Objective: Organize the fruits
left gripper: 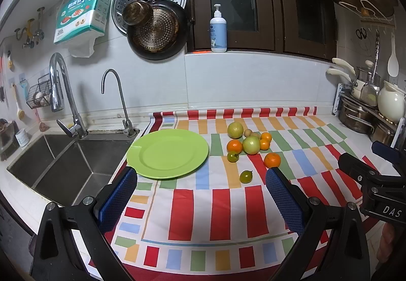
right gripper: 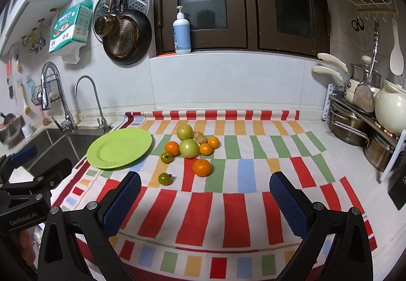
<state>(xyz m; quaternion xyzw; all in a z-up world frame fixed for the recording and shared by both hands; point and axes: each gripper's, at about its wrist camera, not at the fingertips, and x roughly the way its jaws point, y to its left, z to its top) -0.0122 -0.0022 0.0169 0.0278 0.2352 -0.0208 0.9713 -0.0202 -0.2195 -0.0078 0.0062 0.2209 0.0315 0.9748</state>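
An empty green plate lies on the striped cloth beside the sink. To its right sits a cluster of fruit: two large green tomatoes, several small oranges, and a brownish fruit. One orange and two small dark-green tomatoes lie nearer me. My left gripper is open, above the cloth, short of the plate. My right gripper is open too, empty, short of the fruit. Each gripper shows at the edge of the other's view.
A steel sink with two taps lies left of the cloth. Pots and a white jug crowd a rack at the right. A soap bottle stands on the window sill. Pans hang on the wall.
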